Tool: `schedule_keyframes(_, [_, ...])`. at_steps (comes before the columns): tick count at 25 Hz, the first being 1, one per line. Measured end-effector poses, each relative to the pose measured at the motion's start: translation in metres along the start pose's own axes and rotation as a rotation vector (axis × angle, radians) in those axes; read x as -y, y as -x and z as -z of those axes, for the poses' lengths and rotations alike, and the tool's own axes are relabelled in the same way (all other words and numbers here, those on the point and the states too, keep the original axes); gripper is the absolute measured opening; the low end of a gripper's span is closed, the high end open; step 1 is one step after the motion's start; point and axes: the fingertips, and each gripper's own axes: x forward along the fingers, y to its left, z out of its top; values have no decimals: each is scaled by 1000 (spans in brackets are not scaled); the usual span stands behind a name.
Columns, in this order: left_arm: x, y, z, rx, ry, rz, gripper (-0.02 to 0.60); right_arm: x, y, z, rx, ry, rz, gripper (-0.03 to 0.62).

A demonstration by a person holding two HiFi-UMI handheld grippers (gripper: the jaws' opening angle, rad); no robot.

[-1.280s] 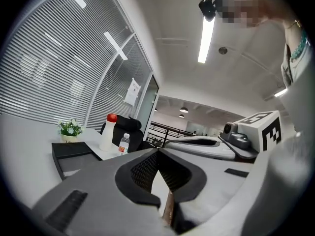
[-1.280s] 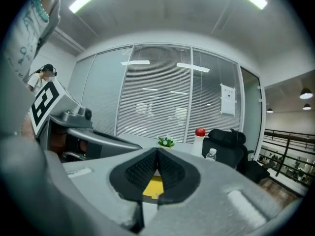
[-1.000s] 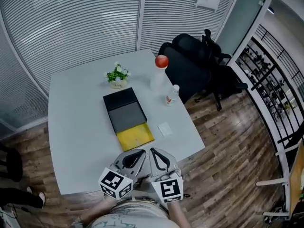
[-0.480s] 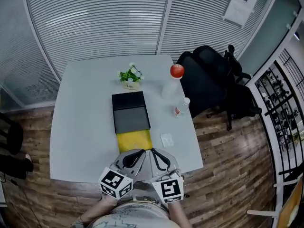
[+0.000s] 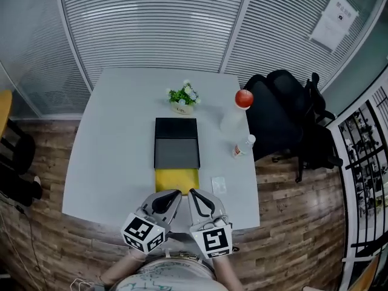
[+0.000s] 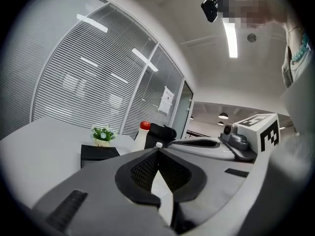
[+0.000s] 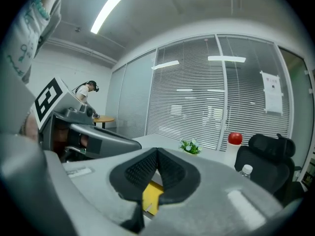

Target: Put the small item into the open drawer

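A small white flat item (image 5: 219,185) lies on the white table (image 5: 109,156), just right of the yellow open drawer (image 5: 176,179). The drawer sticks out of a black box (image 5: 176,141) toward me. My left gripper (image 5: 174,193) and right gripper (image 5: 194,193) hang side by side over the table's near edge, just short of the drawer. Both are shut and hold nothing. In the right gripper view the right gripper's (image 7: 157,151) tips meet above the yellow drawer (image 7: 151,196). In the left gripper view the left gripper's (image 6: 158,150) tips meet too.
Behind the box stands a small potted plant (image 5: 183,97). At the table's right edge are a white bottle with a red cap (image 5: 239,111) and a small water bottle (image 5: 242,146). A black office chair (image 5: 285,108) is right of the table. Slatted blinds line the far wall.
The head view has swung, so the table now lies square in front with the drawer straight ahead. Both grippers stay shut and side by side, now closer to the drawer.
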Motion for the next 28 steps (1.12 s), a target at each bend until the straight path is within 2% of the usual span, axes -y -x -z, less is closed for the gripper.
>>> schedule_keyframes(6, [-29,13,-12,2,-2,-10,-3,-17,-26,-5,0,23,-22,3])
schedule_keyframes(15, [-60,37,-21,2,-3,21,-3,-48,-56,-18,-33,39,-15,3])
schedule_keyframes(28, [-97,68,-8,-23,3,5,-3,-84,-81,-10,-40,47,-32,3])
